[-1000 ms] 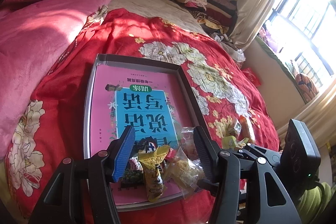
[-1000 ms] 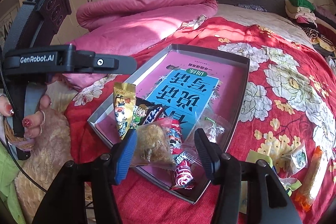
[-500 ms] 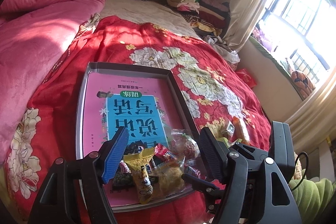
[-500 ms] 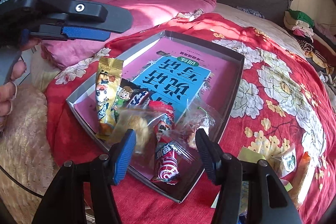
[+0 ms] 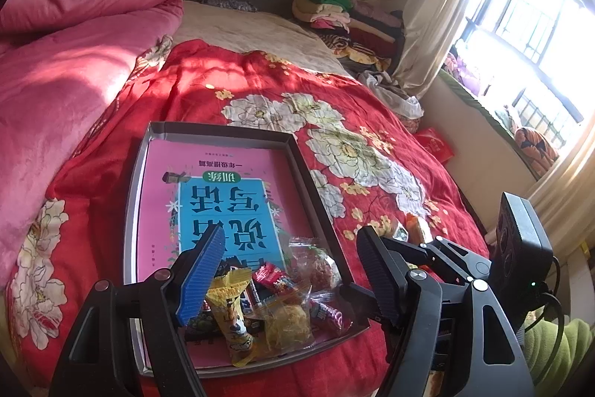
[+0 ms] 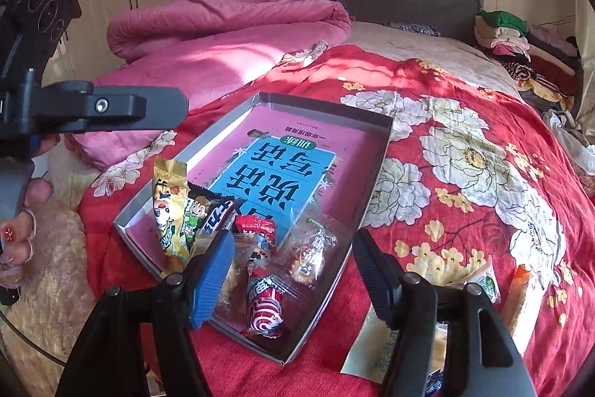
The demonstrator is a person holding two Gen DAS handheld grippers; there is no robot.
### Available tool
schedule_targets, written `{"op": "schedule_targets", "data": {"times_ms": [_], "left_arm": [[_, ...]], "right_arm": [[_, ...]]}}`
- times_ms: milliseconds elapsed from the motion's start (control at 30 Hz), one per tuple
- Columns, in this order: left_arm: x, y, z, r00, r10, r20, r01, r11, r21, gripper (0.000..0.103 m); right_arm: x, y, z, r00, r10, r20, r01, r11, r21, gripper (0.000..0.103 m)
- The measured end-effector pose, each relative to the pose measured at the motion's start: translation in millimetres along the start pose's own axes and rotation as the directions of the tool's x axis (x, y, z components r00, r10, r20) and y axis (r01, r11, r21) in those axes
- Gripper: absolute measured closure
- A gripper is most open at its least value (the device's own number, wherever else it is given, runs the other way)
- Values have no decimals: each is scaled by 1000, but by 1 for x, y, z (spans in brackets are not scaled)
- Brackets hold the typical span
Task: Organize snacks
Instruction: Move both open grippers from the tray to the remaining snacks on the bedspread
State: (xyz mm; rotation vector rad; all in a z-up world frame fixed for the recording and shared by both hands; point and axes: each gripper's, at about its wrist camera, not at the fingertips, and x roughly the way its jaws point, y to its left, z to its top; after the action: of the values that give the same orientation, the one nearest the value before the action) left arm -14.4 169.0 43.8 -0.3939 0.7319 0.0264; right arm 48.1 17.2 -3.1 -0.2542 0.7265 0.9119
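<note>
- Both grippers hang over the near end of the tray: the left gripper [image 5: 290,274] and the right gripper [image 6: 293,270] each have their jaws opening, spread apart, with nothing pinched; snacks lie below the gaps, not pressed by the pads.
- Bed [image 5: 260,25] fills both views, covered by a red floral bedspread [image 5: 230,88], with a bulky pink quilt [image 5: 67,62] heaped along its left side and folded clothes [image 5: 334,10] stacked at the head by the curtain.
- Grey tray [image 5: 223,131], a shallow box with low walls, sits on the bedspread; a pink and blue book cover [image 5: 219,188] lines its floor, and the far half of it is bare.
- Snacks crowd the tray's near end: a yellow packet [image 6: 169,207] leaning on the left wall, a dark packet [image 6: 208,214] beside it, a red packet [image 6: 260,285] in the middle, and a clear-wrapped pastry [image 6: 312,252] against the right wall.
- Another clear packet with yellow contents [image 5: 286,319] lies near the front wall; in the right wrist view the blue pad hides most of it.
- Loose snacks stay outside on the bedspread to the right: a pale green-marked packet [image 6: 479,279] and an orange packet [image 6: 520,300], well clear of the tray wall, plus a pale flat wrapper [image 6: 372,348] partly under the right gripper's finger.
- Fingers of a hand [image 6: 22,229] show at the left edge, cut off.
</note>
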Motion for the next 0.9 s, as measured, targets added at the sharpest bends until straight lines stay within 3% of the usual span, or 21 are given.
{"op": "schedule_targets", "data": {"times_ms": [900], "left_arm": [[12, -43, -10, 999, -10, -39, 12, 998, 66, 28]], "right_arm": [[-68, -64, 7, 981, -126, 147, 103, 982, 156, 25]]}}
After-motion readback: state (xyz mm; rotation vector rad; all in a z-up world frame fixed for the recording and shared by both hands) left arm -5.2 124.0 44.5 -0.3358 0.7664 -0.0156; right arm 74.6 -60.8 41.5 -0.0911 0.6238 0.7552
